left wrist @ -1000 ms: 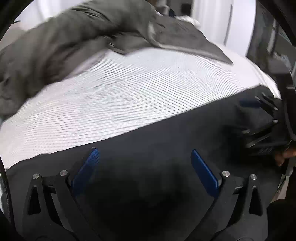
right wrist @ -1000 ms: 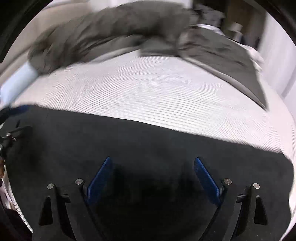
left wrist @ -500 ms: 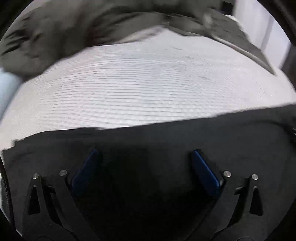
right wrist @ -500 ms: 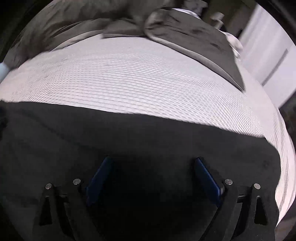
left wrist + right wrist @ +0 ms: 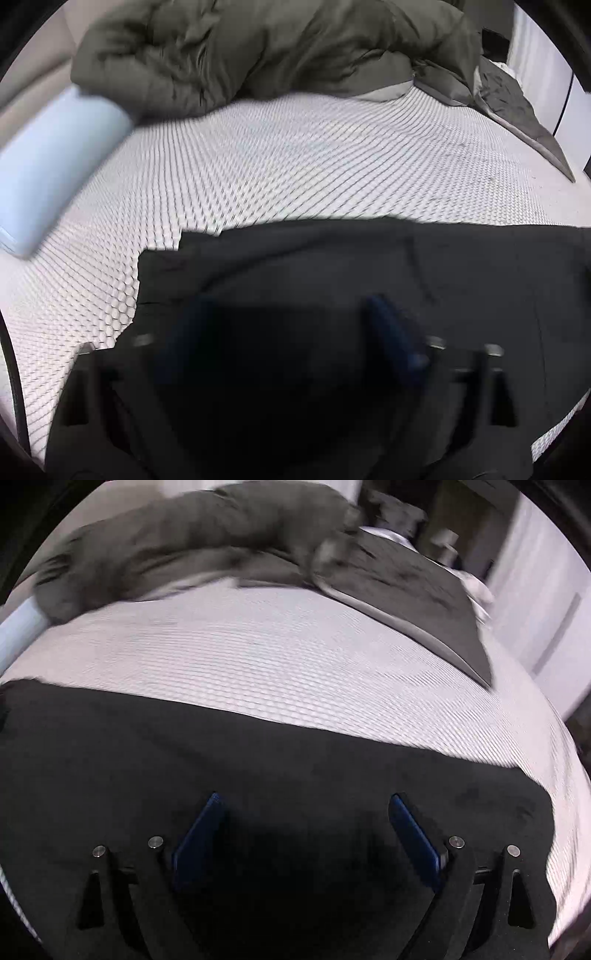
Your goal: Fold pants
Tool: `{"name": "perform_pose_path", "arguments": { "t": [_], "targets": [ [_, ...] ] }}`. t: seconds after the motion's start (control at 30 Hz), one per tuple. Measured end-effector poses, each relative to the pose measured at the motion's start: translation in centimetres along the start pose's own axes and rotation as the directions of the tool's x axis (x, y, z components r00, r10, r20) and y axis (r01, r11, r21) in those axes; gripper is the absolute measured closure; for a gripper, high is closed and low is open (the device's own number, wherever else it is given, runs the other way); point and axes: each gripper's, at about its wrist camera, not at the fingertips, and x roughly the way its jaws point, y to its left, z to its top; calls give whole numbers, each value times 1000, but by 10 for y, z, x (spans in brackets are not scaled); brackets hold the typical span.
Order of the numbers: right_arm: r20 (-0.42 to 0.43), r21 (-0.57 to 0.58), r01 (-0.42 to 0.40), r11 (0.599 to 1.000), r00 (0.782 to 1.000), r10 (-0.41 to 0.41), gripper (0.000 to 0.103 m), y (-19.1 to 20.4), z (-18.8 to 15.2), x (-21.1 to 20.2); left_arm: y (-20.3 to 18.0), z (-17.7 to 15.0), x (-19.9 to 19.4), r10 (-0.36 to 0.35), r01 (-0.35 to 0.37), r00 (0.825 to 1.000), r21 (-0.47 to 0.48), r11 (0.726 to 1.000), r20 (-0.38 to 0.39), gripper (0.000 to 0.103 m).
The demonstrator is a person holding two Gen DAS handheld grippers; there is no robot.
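Black pants lie flat across the near side of a white textured mattress. In the left wrist view their left end shows as a stepped edge. My left gripper hovers low over that end, blurred; its jaws are closing but still apart, with only the flat cloth below them. In the right wrist view the pants fill the lower half. My right gripper stands wide open over them, its blue pads clear of the cloth, nothing held.
A crumpled grey duvet is heaped along the far side of the bed, also the duvet in the right view. A light blue pillow lies at the left. White doors stand to the right, beyond the mattress edge.
The left gripper has swept left along the pants to their left end, bringing the pillow into view, and its fingers have drawn closer together. The right gripper shifted slightly and stays open.
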Motion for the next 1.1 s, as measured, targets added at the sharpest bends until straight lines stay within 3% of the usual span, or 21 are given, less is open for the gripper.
{"name": "perform_pose_path", "arguments": {
  "t": [0.03,0.1,0.17,0.2,0.33,0.37,0.4,0.47,0.53,0.57,0.63,0.7,0.73,0.83,0.9,0.97,1.03,1.1],
  "targets": [
    [-2,-31,-12,999,1000,12,10,11,0,1,14,-4,2,-12,12,1000,-18,1000,3,40],
    [-25,-80,-8,997,1000,6,10,20,-2,10,29,-5,2,11,-10,1000,-42,999,13,71],
    [-61,-98,15,995,998,-21,10,19,-6,22,45,-4,0,32,-31,999,-86,996,17,94],
    [-73,-90,15,996,997,-22,10,17,-8,25,55,-5,-3,16,-14,1000,-119,993,13,98],
    [-68,-38,18,999,998,-20,10,8,-7,20,56,-23,-32,-36,39,999,-127,991,31,93],
    [-55,-37,17,999,998,-19,10,9,-6,15,48,-30,-42,-46,50,998,-110,993,46,80],
    [-32,-39,-2,999,999,0,10,13,-5,8,36,-38,-54,-65,70,995,-69,995,75,58],
    [14,-54,-52,997,998,53,10,24,-3,-7,13,-48,-59,-61,60,993,12,998,99,34],
    [46,-82,-89,993,995,93,10,36,0,-15,6,-53,-46,19,-21,999,41,999,41,35],
    [48,-96,-104,990,993,109,10,40,0,-15,9,-57,-41,40,-40,999,36,999,17,41],
    [34,-130,-91,987,995,96,10,48,-3,-13,20,-63,-44,1,-1,999,-2,1000,38,51],
    [14,-145,-57,988,998,60,10,48,-6,-8,35,-70,-56,15,-14,999,-35,999,48,76],
    [5,-142,-47,989,999,48,10,44,-8,-6,42,-72,-61,6,-3,999,-62,998,50,78],
    [-2,-111,-44,993,999,44,10,31,-11,-2,53,-68,-69,10,-5,999,-97,995,53,78],
    [10,-94,-57,994,998,58,10,27,-11,-6,46,-67,-84,13,-4,995,-92,996,94,78],
    [27,-84,-74,994,997,77,10,26,-11,-11,33,-77,-97,-62,71,989,-63,995,136,74],
    [48,-94,-118,989,991,123,10,33,-9,-18,13,-91,-93,-115,117,988,-10,993,106,68],
    [56,-125,-159,979,984,167,10,44,-8,-21,1,-98,-73,-82,80,995,35,996,53,67]
  ]
}}
